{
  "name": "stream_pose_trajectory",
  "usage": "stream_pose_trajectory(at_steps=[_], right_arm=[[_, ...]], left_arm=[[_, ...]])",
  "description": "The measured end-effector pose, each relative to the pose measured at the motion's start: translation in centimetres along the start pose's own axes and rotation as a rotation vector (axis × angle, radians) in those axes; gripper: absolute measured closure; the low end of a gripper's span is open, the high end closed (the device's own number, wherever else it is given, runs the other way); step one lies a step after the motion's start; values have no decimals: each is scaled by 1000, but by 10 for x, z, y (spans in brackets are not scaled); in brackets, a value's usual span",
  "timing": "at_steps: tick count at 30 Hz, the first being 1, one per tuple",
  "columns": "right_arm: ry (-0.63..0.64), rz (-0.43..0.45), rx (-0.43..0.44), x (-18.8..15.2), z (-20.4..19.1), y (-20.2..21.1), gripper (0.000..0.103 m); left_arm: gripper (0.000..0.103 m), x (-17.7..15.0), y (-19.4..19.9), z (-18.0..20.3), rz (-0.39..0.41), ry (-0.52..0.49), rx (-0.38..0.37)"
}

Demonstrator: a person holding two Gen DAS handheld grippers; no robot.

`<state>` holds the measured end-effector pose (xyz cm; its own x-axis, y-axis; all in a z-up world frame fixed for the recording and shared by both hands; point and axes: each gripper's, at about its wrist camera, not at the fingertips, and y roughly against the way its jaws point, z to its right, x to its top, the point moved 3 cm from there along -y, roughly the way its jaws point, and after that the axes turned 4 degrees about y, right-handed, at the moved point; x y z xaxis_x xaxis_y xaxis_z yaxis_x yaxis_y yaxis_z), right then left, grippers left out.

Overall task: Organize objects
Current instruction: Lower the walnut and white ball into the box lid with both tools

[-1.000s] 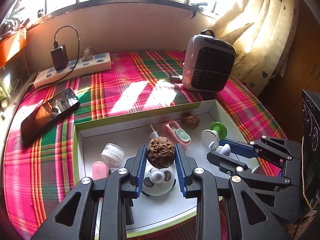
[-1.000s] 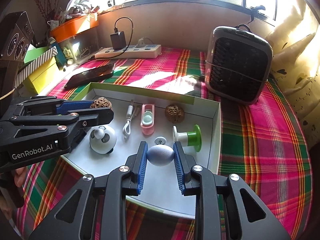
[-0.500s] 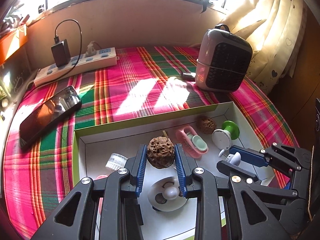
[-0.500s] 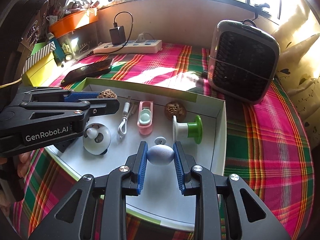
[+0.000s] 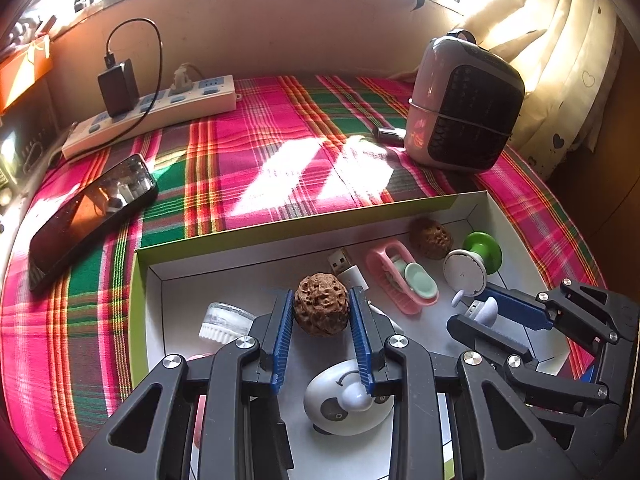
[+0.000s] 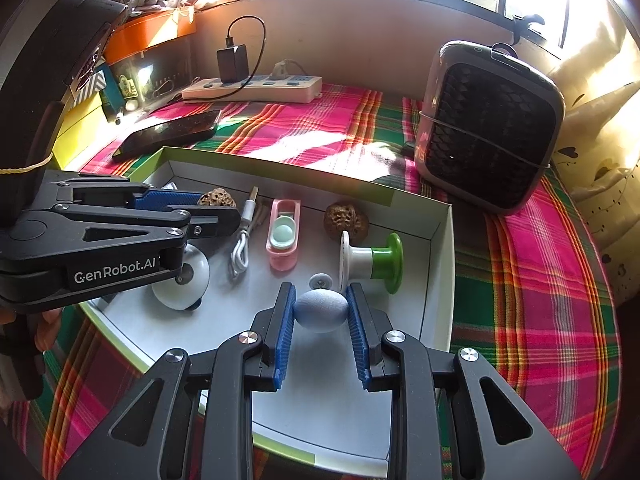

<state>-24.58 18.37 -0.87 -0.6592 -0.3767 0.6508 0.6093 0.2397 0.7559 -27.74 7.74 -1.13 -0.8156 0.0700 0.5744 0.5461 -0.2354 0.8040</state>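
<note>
Left gripper (image 5: 322, 312) clamped walnut (image 5: 321, 309), right gripper (image 6: 320, 312) clamped blue egg (image 6: 321, 310), both over crowded box (image 6: 442, 248); bare floor only near front edge; left gripper read "GenRobot.AI"

Wrinkled brown walnut (image 5: 321, 309) and smooth blue-grey egg (image 6: 321, 310) held above white tray (image 6: 442, 264)

Plaid-covered table (image 5: 280, 140): box tray (image 5: 280, 232), phone (image 5: 88, 216), power strip (image 5: 160, 108), heater (image 5: 464, 104).
</note>
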Motion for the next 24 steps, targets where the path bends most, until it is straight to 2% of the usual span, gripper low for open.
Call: stream_pose_trajectory(at_steps=[24], right_arm=[[-5,-2,-5,-1,2,-1,76]], left_arm=[[76,0,-4,-3,-3,5,0]])
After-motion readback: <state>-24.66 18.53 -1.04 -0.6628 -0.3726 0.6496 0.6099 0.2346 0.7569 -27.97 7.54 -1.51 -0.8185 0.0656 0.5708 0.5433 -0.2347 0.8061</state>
